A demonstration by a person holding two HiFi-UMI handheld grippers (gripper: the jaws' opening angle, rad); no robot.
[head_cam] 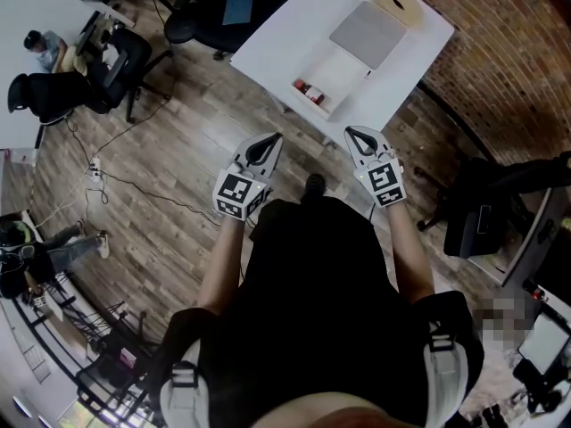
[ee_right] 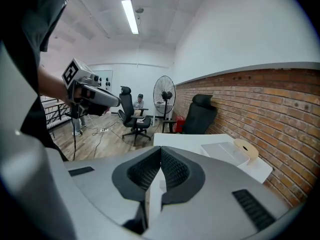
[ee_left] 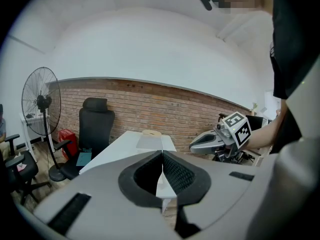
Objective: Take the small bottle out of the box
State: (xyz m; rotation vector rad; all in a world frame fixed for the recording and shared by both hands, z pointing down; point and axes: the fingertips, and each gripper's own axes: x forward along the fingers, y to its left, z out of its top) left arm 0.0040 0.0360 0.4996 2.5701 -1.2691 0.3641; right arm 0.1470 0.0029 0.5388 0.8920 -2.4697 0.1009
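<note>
A small bottle (head_cam: 311, 91) with a red band lies at the near end of an open white box (head_cam: 339, 68) on the white table (head_cam: 277, 38). The grey lid (head_cam: 368, 34) lies just beyond the box. My left gripper (head_cam: 275, 139) and right gripper (head_cam: 351, 133) hover side by side short of the table's near edge, above the wooden floor. Each has its jaws shut with nothing between them. In the left gripper view the jaws (ee_left: 162, 154) meet, and the right gripper (ee_left: 212, 142) shows alongside. The right gripper view shows its own jaws (ee_right: 160, 150) closed too.
A round tan roll (head_cam: 398, 5) sits at the table's far corner against the brick wall. Black office chairs (head_cam: 107, 65) and cables stand on the floor to the left. A standing fan (ee_left: 40, 101) and a chair (ee_left: 95, 126) stand beyond the table. A black seat (head_cam: 486, 212) is at the right.
</note>
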